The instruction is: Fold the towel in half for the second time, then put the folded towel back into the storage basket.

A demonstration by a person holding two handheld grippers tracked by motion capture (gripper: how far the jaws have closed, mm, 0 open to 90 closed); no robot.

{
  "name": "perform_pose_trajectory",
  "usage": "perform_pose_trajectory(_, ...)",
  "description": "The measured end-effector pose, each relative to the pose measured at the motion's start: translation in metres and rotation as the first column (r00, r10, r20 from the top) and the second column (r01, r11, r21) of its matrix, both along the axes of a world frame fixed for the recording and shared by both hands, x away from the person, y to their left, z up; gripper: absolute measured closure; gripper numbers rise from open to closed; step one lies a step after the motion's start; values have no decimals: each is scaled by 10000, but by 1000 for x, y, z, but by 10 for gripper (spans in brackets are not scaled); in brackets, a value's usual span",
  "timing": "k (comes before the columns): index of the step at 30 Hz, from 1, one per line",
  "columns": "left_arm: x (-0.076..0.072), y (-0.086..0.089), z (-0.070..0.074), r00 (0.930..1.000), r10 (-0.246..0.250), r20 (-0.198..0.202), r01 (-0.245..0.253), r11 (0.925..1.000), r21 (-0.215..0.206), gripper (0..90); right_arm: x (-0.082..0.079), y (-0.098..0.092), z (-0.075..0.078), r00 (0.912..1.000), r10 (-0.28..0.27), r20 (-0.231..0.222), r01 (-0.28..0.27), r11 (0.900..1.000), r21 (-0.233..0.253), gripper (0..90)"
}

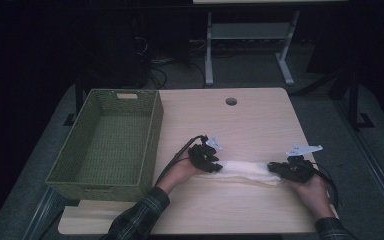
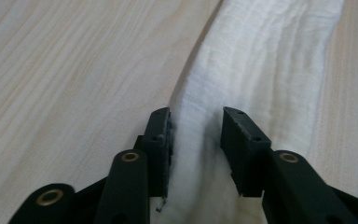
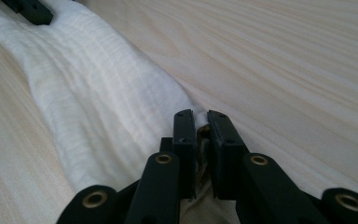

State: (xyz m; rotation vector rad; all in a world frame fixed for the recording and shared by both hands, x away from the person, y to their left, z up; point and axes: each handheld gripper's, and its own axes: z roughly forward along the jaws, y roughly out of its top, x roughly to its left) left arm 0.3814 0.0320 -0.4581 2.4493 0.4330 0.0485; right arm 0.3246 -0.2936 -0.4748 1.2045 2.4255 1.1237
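From above we see a woven green basket [image 1: 105,145] left of the crinkled white cloth [image 1: 245,171]; up close, our left hand-held gripper [image 2: 196,126] straddles it open, our right hand-held gripper [image 3: 201,122] pinches its edge.

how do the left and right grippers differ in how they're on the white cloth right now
The left gripper has its jaws spread, cloth lying loose between them; the right gripper has its jaws nearly closed, pinching a fold. The left sits at the white cloth's left end, the right at its right end. The left straddles the bunched middle; the right bites at an edge. Both are black and low over the wooden table.
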Motion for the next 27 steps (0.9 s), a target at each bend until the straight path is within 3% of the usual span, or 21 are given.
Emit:
perform_pose_trajectory(7,-2,-2,1,9995,-258,-205,259,9997,4,811,-1,1,0,9999,22,116,-21,10000,-93,835)
perform_pose_trajectory(16,-7,-4,6,9996,-241,-167,248,9988,426,850,0,1,1,10000,-89,8,89,9999,-55,854)
perform_pose_trajectory(20,-8,0,13,9994,-76,-336,78,9999,67,852,1,0,4,9998,-213,-60,212,9997,-94,856)
perform_pose_trajectory(27,-13,9,29,9991,107,-401,-124,9990,-438,854,9,1,21,9989,-293,359,293,9996,30,857)
